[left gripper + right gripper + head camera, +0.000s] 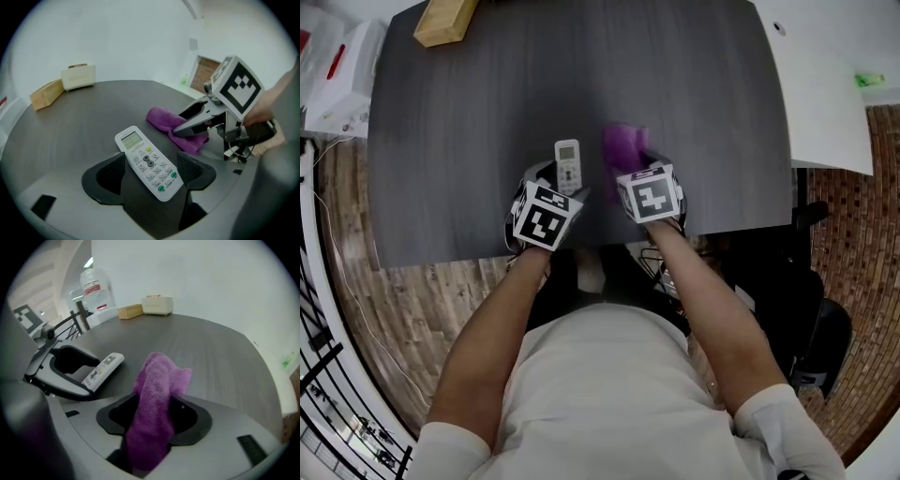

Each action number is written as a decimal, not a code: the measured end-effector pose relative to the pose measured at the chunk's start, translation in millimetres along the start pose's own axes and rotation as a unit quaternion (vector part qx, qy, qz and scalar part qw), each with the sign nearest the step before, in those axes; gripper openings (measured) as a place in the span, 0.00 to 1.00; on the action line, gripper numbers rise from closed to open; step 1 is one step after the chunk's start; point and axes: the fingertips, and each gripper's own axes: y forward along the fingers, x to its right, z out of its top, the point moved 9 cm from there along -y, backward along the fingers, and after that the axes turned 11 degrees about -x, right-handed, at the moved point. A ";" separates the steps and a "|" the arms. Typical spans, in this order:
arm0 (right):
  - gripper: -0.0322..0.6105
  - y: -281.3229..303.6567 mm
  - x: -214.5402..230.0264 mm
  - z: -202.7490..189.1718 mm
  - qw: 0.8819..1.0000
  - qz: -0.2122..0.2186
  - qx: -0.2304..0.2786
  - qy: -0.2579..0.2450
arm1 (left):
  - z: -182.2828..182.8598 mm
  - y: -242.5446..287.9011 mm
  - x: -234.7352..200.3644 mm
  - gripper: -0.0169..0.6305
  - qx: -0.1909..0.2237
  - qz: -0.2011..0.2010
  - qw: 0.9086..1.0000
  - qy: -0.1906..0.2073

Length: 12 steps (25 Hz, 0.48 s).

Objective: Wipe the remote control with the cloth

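Observation:
A white remote control [567, 165] lies face up on the dark grey table [469, 112]. My left gripper [151, 171] is open, its fingers on either side of the remote's [148, 162] lower end with small gaps. A purple cloth [623, 145] lies bunched on the table just right of the remote. My right gripper [154, 419] stands over the cloth [157, 399], which runs up through the gap between its wide-set jaws. I cannot see the pads squeezing the cloth. Both grippers sit near the table's front edge, close together.
A wooden block [445, 21] and a white box [78, 77] sit at the table's far left corner. A water bottle [96, 289] stands beyond the table's left side. A white surface [825, 84] adjoins the table on the right. The floor is brick-patterned.

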 end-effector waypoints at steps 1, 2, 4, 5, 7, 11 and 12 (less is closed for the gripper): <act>0.31 -1.4 -3.1 -0.1 0.999 -0.002 0.000 -0.032 | 2.0 2.0 1.6 0.53 -0.004 -0.009 1.000 0.030; 0.25 -2.5 -6.2 -0.3 0.998 -0.006 0.001 -0.067 | 3.7 3.7 3.7 0.53 -0.009 -0.017 0.998 0.060; 0.23 -3.1 -9.9 -0.2 0.993 -0.012 0.002 -0.115 | 6.4 5.6 7.3 0.53 -0.021 -0.030 0.993 0.109; 0.22 -3.3 -10.0 0.2 0.993 -0.009 0.001 -0.121 | 7.2 5.4 8.3 0.53 -0.026 -0.031 0.992 0.123; 0.22 -6.4 -8.8 1.3 0.993 0.002 0.004 -0.115 | 7.6 2.3 8.9 0.53 -0.027 -0.028 0.991 0.130; 0.21 -28.4 -13.2 12.4 0.993 0.020 0.031 -0.114 | -0.7 -11.9 9.6 0.53 -0.002 -0.021 0.994 0.105; 0.21 -34.1 -18.0 17.9 0.991 0.023 0.038 -0.126 | -4.8 -13.1 9.9 0.53 -0.002 -0.021 0.995 0.100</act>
